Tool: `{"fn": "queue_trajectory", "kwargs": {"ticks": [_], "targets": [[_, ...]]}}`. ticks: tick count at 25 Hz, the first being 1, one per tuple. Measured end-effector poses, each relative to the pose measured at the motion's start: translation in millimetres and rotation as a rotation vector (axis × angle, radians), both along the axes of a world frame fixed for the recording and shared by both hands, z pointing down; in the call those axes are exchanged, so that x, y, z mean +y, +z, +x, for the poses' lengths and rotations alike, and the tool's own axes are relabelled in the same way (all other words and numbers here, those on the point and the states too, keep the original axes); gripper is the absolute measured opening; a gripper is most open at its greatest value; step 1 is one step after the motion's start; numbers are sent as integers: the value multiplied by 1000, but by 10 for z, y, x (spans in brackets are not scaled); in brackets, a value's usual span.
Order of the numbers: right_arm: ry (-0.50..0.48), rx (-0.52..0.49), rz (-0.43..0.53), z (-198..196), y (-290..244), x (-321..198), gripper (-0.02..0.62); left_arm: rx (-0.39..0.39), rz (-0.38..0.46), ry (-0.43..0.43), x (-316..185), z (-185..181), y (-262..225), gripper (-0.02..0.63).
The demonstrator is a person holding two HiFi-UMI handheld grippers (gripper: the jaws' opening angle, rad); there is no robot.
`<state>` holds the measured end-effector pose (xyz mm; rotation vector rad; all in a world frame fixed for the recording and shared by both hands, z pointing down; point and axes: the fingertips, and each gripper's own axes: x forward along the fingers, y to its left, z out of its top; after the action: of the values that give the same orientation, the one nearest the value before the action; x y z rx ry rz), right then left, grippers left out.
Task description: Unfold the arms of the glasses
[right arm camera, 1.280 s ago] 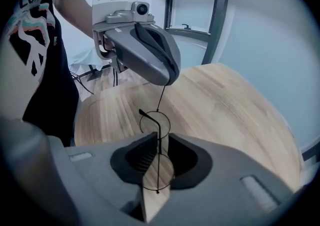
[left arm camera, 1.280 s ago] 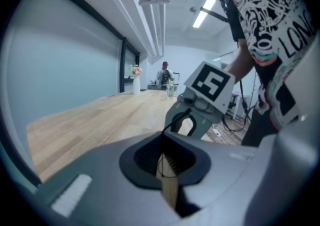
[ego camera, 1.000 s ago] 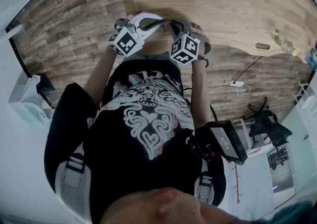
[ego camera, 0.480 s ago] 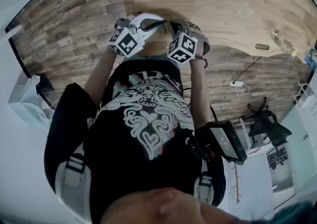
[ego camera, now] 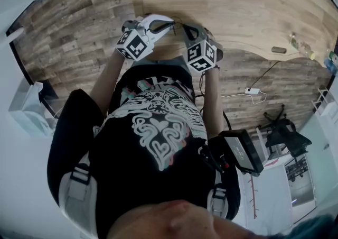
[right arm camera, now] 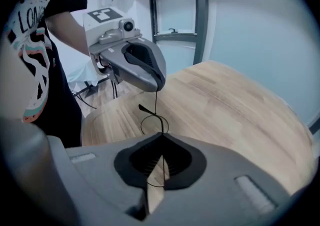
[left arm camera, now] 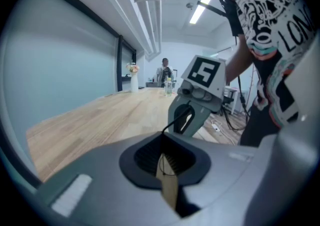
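Observation:
Thin black wire glasses (ego camera: 179, 24) hang between my two grippers over the near edge of the wooden table (ego camera: 237, 5). My left gripper (ego camera: 170, 25) is shut on one thin arm (left arm camera: 174, 120), which runs from its jaws to the right gripper (left arm camera: 193, 112) opposite. My right gripper (ego camera: 186, 30) is shut on the frame. In the right gripper view a round lens rim (right arm camera: 153, 123) shows just beyond its jaws (right arm camera: 161, 141), and the arm (right arm camera: 156, 101) rises straight to the left gripper (right arm camera: 138, 65). The rest of the glasses is hidden inside the jaws.
A small dark object (ego camera: 279, 49) and a bottle (ego camera: 301, 45) lie at the table's right edge. On the wood floor are a power strip (ego camera: 254, 90) with its cable and a black office chair (ego camera: 283, 128). A person (left arm camera: 164, 72) stands at the table's far end.
My right gripper has turned and shifted slightly right and down, so its marker cube shows a different face. The left gripper has stayed in place.

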<state>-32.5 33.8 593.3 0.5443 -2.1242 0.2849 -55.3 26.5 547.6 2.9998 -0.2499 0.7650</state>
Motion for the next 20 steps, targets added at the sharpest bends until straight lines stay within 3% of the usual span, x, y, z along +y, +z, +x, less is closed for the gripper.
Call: {"fn": "queue_trajectory", "kwargs": {"ticks": [8, 20], "targets": [[156, -182, 79, 186, -178, 7, 2, 23, -40, -23, -35, 35, 27, -9], [264, -434, 125, 311, -517, 12, 2, 75, -62, -36, -146, 51, -155, -9]]}}
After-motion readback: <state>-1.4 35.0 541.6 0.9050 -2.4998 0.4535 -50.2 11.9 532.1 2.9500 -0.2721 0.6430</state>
